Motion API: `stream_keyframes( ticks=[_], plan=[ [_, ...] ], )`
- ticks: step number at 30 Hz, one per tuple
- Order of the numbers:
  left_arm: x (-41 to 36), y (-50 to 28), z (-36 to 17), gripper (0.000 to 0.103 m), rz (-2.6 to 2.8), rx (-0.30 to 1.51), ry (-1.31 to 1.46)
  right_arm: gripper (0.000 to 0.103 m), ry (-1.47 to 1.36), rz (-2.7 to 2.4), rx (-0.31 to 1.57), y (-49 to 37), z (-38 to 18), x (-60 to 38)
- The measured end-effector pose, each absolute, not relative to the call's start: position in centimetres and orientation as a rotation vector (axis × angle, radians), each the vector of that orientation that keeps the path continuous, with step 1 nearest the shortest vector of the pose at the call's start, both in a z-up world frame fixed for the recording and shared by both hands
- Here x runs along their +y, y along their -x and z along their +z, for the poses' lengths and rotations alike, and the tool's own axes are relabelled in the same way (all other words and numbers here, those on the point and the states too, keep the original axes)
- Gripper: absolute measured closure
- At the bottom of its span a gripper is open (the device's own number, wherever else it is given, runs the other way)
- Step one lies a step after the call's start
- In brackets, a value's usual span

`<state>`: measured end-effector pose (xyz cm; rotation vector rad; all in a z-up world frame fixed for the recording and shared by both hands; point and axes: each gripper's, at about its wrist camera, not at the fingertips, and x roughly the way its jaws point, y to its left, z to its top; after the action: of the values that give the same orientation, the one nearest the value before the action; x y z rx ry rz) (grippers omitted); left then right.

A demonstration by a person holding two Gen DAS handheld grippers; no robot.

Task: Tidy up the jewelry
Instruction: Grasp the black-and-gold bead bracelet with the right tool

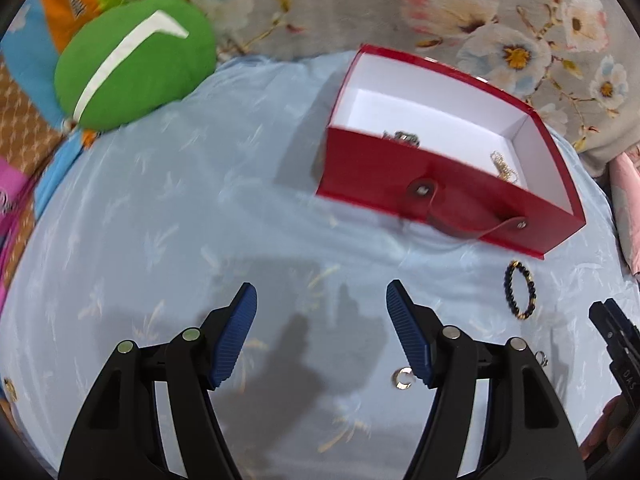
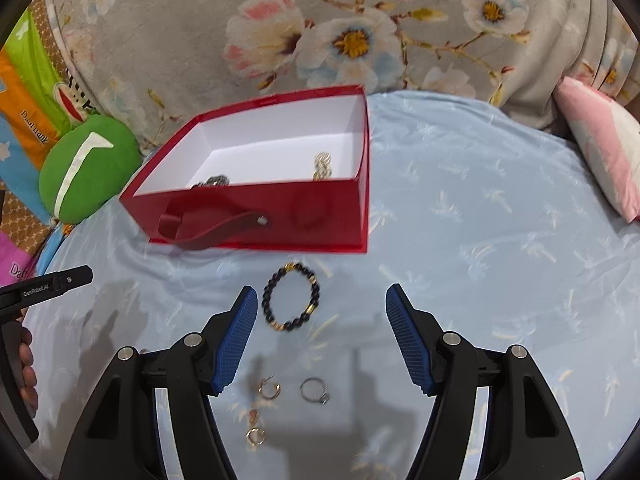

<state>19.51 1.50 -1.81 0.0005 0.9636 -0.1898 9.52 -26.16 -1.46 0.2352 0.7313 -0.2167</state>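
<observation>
A red box with a white inside stands open on the light blue cloth; it also shows in the left wrist view. Inside lie a dark piece and a gold chain. A black-and-gold bead bracelet lies in front of the box, just ahead of my open, empty right gripper. Between its fingers lie a gold earring, a silver ring and a second gold earring. My left gripper is open and empty over bare cloth; the bracelet lies to its right.
A green round cushion lies at the far left, by colourful packages. A flowered grey blanket rises behind the box. A pink pillow is at the right. A small ring lies by my left gripper's right finger.
</observation>
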Motion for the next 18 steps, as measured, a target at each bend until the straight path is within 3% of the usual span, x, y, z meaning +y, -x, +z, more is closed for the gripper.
stream_keyframes(
  ticks=[13, 18],
  plan=[
    [0.8, -16.8, -6.1, 0.038, -0.224, 1.09, 0.018, 0.04, -0.232, -0.197, 0.815, -13.1, -4.5, -25.9],
    [0.8, -16.6, -6.4, 0.038, -0.226, 1.098, 0.013, 0.049, -0.222, -0.198, 0.853, -15.6, -5.8, -26.1]
  ],
)
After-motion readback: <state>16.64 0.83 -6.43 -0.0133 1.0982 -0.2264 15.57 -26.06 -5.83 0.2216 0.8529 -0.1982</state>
